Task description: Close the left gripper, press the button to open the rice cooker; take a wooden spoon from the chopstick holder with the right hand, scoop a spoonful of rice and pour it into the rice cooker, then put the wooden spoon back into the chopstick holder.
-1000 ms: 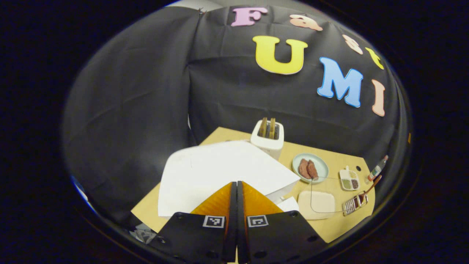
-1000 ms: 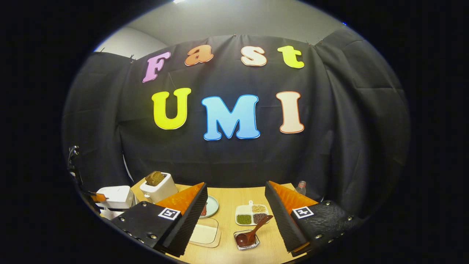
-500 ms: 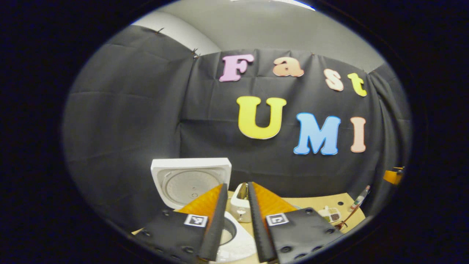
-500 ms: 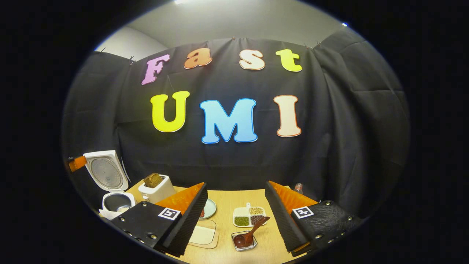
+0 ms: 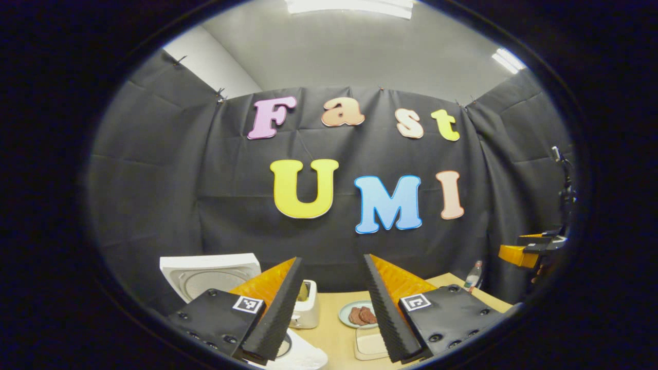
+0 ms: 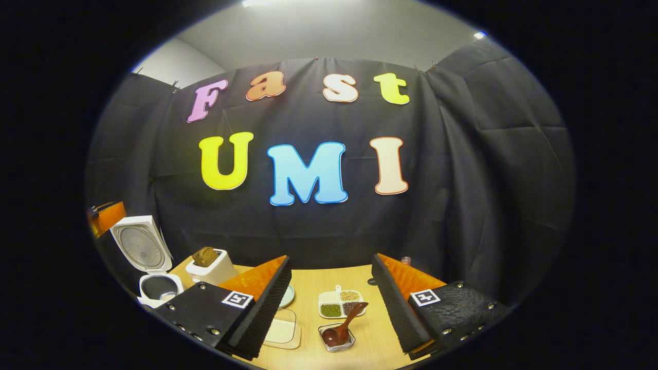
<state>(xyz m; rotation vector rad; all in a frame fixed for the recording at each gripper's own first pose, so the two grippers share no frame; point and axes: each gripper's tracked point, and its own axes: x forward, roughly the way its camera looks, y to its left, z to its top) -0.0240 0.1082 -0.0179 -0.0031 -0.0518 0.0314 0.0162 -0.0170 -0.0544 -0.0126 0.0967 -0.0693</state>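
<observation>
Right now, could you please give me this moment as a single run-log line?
rice cooker: lid up | left gripper: open, empty | right gripper: open, empty | wooden spoon: in chopstick holder, ungrasped

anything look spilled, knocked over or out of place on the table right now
Nothing stands out. The rice cooker stands upright with its lid raised, the toaster is upright, the wooden spoon leans in its clear holder, and the divided grain dish sits flat with no grains seen on the table.
</observation>
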